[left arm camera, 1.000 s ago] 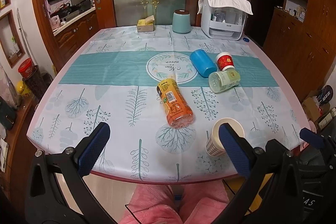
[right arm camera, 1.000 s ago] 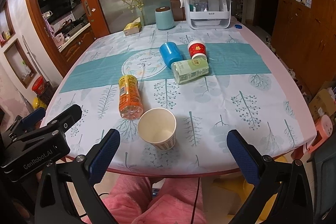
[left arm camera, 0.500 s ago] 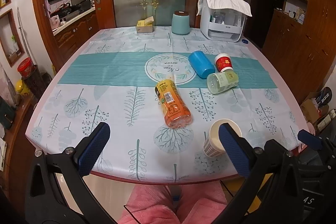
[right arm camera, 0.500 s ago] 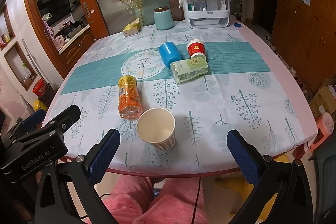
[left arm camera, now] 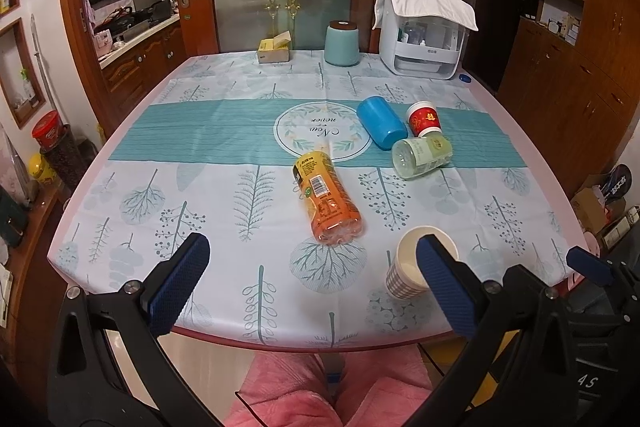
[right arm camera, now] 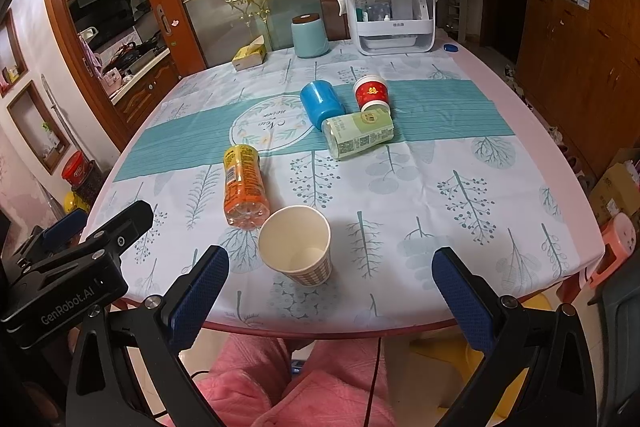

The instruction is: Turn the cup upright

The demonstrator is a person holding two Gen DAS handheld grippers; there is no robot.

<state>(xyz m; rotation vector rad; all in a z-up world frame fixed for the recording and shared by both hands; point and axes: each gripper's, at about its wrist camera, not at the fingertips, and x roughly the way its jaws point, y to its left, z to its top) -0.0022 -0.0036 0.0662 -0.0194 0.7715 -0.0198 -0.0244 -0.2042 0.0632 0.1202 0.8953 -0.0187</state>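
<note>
1. Found the left gripper and the right gripper both spread wide, holding nothing, hovering short of the near edge of the desk.
2. Noted the paper cup standing mouth-up near that edge, just beside the base of the orange bottle; judged it done and best left untouched.
3. Needed a path well above the orange bottle and the green bottle, both lying on their sides and likely to roll if nudged.
4. Took the blue cup, lying on its side on the teal band close against the green bottle, as the likely next one to right. Best gripped across its middle from the free left side, lifted clear before turning, then set down away from its neighbours.
5. Could not tell whether the red cup, standing on end just beyond, was inverted.
</note>
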